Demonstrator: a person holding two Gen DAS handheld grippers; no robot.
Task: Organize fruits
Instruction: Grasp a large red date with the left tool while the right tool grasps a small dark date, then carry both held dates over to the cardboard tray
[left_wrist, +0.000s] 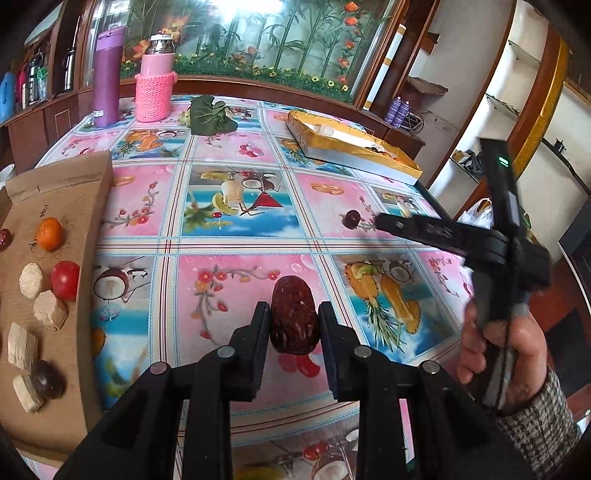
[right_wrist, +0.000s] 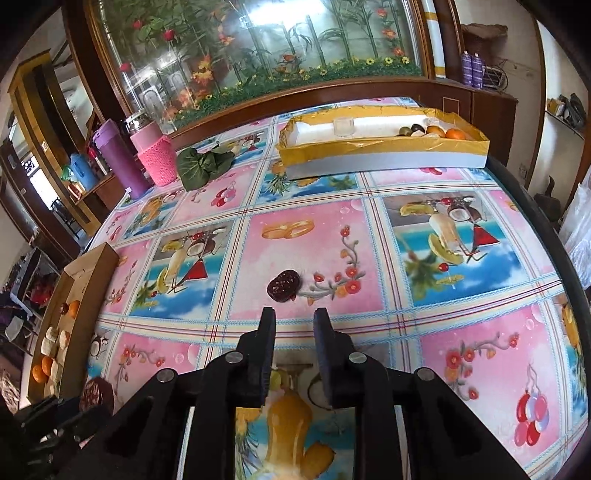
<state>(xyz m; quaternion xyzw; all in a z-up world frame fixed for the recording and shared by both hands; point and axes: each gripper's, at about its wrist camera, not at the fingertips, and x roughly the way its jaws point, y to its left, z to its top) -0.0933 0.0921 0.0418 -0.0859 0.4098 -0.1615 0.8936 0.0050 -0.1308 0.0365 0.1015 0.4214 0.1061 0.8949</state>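
A red date (left_wrist: 294, 317) sits clamped between the two fingers of the left gripper (left_wrist: 294, 314), lifted close over the fruit-printed tablecloth (left_wrist: 236, 155), while the right gripper (right_wrist: 294, 317) hangs with its jaws apart and nothing between them, just short of a second date (right_wrist: 283, 286) lying loose on a pink panel. The step in hand looks like the pick-and-sort: one date is secured, the other awaits collection. To the left, the cardboard tray (left_wrist: 66, 177) holds an orange (left_wrist: 50, 233), a tomato (left_wrist: 65, 280), pale wafer-like blocks and a dark round fruit (what exactly that last one is, the blur won't say). Farther back on the right stands the yellow-taped box (right_wrist: 384, 155) with several fruits gathered at one end. Next, by my reckoning, the right gripper needs to drop forward, straddle the loose date and close, while the left carries its catch to a container; which one cannot be told. A purple flask (left_wrist: 106, 74) and a pink-sleeved bottle (left_wrist: 155, 85) stand at the far edge.
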